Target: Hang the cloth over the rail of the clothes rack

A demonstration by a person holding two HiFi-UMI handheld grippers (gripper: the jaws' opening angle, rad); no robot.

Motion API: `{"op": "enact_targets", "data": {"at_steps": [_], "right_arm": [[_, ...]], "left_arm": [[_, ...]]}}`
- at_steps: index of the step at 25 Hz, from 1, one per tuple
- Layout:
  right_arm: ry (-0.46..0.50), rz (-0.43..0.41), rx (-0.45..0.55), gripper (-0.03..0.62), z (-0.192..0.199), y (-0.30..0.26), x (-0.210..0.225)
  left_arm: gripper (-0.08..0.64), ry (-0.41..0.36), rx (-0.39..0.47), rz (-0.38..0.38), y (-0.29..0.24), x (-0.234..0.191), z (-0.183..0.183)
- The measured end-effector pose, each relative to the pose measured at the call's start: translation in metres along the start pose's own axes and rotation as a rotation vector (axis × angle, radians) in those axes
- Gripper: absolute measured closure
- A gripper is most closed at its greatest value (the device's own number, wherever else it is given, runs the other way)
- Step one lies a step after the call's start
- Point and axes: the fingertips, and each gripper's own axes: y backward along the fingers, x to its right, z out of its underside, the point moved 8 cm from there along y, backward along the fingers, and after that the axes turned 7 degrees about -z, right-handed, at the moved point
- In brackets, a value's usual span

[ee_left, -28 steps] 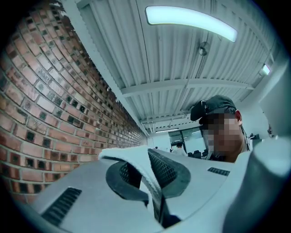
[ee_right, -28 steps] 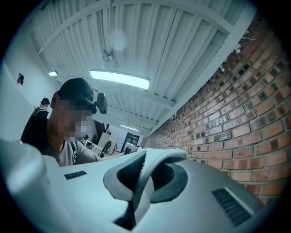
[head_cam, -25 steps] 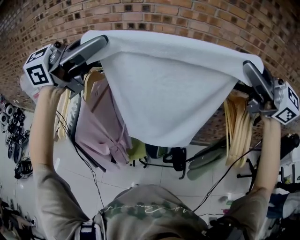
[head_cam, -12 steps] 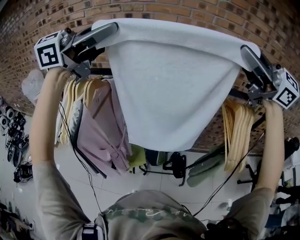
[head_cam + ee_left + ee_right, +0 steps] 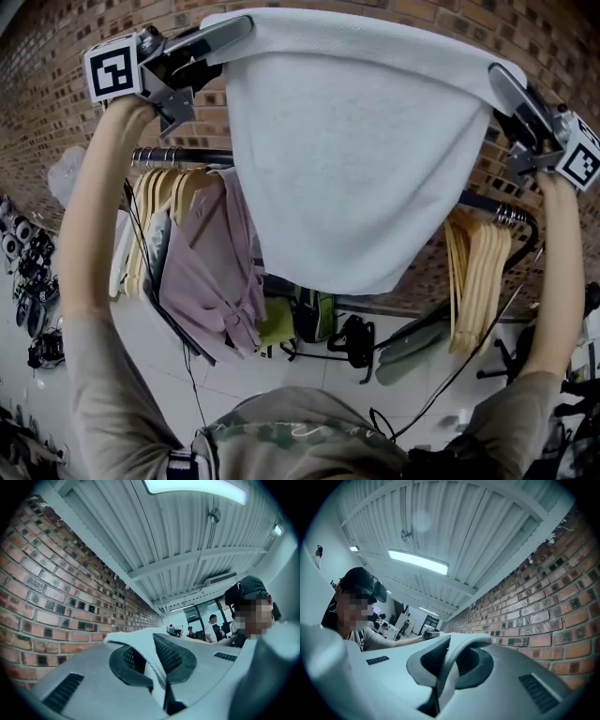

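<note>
Looking from the head view: white cloth (image 5: 356, 159) stretched between left gripper (image 5: 232, 26) and right gripper (image 5: 503, 81), raised above the rack rail (image 5: 178, 156), hiding its middle, beside pink garment (image 5: 202, 281) and wooden hangers (image 5: 478, 272). Left gripper view: jaws pinched tight on the cloth's edge, brick wall (image 5: 56, 84) at left. Right gripper view: jaws likewise clamped on cloth, bricks at right.

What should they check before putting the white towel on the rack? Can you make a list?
1. left gripper shut on a cloth corner: ok.
2. right gripper shut on the other corner: ok.
3. Top edge held higher than the rail: ok.
4. Cloth draped over the rail: not ok, not yet.
5. Free rail between pink garment and wooden hangers: cannot tell, cloth hides it.
</note>
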Motion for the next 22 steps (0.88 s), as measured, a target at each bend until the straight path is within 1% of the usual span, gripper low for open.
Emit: {"op": "enact_targets", "data": {"at_steps": [4, 7, 10, 12, 14, 16, 19, 22], "right_arm": [[-0.005, 0.015, 0.005, 0.573, 0.0, -0.003, 0.016], [-0.016, 0.018, -0.008, 0.572, 0.01, -0.004, 0.028], [-0.047, 0.037, -0.047, 0.573, 0.03, -0.008, 0.046], [-0.071, 0.067, -0.08, 0.572, 0.046, -0.011, 0.06], [-0.098, 0.108, -0.1, 0.572, 0.061, -0.01, 0.074], [-0.121, 0.144, -0.101, 0.572, 0.072, -0.007, 0.087], [-0.148, 0.17, -0.087, 0.572, 0.086, -0.004, 0.103], [-0.172, 0.167, -0.072, 0.572, 0.097, -0.001, 0.11]], "left_arm": [[0.543, -0.02, -0.001, -0.013, -0.008, -0.013, -0.002], [0.543, -0.028, -0.004, -0.02, -0.017, -0.029, 0.013], [0.543, 0.013, -0.02, -0.061, -0.021, -0.051, 0.034], [0.543, 0.042, -0.034, -0.082, -0.023, -0.066, 0.046], [0.543, 0.051, -0.05, -0.092, -0.03, -0.078, 0.055], [0.543, 0.059, -0.061, -0.112, -0.038, -0.089, 0.063], [0.543, 0.082, -0.064, -0.14, -0.046, -0.106, 0.074], [0.543, 0.079, -0.053, -0.127, -0.048, -0.114, 0.085]]}}
